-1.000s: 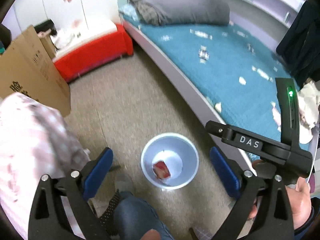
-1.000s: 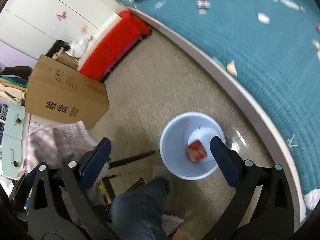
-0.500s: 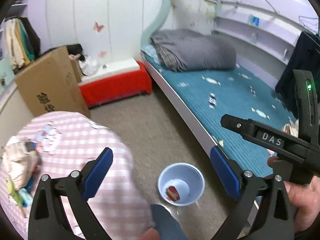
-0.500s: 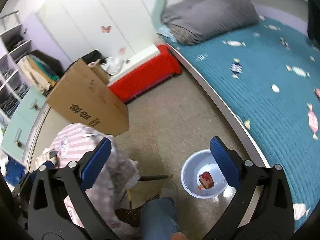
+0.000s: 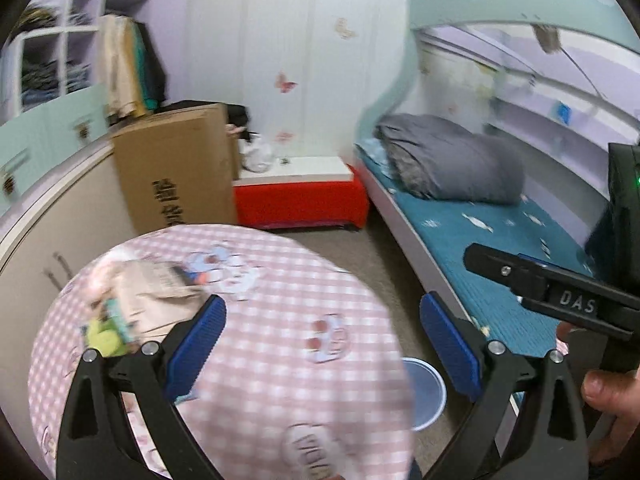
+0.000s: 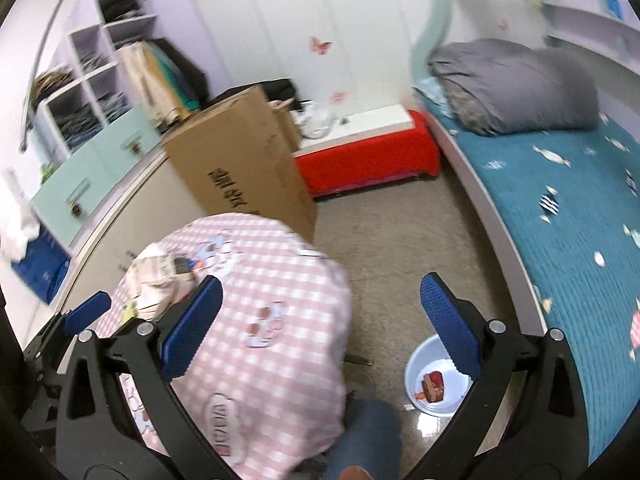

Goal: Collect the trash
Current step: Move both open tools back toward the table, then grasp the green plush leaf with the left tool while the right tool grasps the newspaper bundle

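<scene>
A pale blue bin (image 6: 436, 380) stands on the floor by the bed and holds a red wrapper (image 6: 434, 386). In the left wrist view the bin (image 5: 426, 390) is half hidden behind a round table with a pink checked cloth (image 5: 288, 320). Crumpled paper (image 5: 156, 292) and a green scrap (image 5: 102, 336) lie on the table's left side; the paper (image 6: 160, 276) also shows in the right wrist view. My left gripper (image 5: 322, 340) is open over the table, holding nothing. My right gripper (image 6: 320, 328) is open and empty above the table's edge (image 6: 280, 320).
A tall cardboard box (image 6: 240, 168) stands behind the table, next to a red bench (image 6: 368, 160). The bed with a teal cover (image 6: 580, 220) and grey duvet (image 6: 512, 84) runs along the right. A leg in jeans (image 6: 368, 436) is beside the bin. Cabinets line the left wall.
Both views have swung up and left, away from the bin and onto the table. The bin has slid toward the lower right. Both grippers stay open and empty.
</scene>
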A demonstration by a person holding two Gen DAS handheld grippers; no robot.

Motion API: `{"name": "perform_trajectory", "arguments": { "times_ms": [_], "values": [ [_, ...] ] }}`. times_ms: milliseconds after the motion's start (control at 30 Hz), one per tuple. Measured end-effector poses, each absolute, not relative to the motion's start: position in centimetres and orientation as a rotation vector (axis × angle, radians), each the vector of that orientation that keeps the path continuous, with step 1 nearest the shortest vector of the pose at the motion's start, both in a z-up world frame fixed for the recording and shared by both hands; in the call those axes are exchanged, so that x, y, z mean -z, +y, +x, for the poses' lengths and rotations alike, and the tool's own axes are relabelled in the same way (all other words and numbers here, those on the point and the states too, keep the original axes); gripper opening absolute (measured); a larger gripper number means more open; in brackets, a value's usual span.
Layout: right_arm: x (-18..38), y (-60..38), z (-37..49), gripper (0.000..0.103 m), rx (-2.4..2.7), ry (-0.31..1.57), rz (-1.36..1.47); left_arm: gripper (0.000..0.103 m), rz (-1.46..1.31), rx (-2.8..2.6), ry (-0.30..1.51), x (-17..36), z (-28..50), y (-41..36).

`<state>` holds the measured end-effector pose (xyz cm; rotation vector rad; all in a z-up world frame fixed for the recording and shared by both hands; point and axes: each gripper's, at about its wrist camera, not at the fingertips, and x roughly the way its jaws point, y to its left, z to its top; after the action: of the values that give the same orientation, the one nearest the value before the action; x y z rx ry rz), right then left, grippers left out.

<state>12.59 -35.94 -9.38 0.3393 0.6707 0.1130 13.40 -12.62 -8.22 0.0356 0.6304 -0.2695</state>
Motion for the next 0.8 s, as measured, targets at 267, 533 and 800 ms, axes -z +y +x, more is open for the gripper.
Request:
{"name": "perform_trajectory", "arguments": {
  "times_ms": [267,533,800],
  "values": [
    [9.6,-27.2,15.1,0.097,-0.262,0.715,0.246,0.096,-0.044,0.112,0.643,9.1,13.6,-3.7],
    [10.9,-20.3,17.7,0.097,-0.362,0.773,0.168,0.096,-0.105,-0.024,0.687,11.6,13.2,3.6],
    [13.0,-11.4,22.4,0.097,-0.505,0.850,0.015,0.096,-0.157,-0.116,0.728,13.8,13.7,8.5]
  ]
}}
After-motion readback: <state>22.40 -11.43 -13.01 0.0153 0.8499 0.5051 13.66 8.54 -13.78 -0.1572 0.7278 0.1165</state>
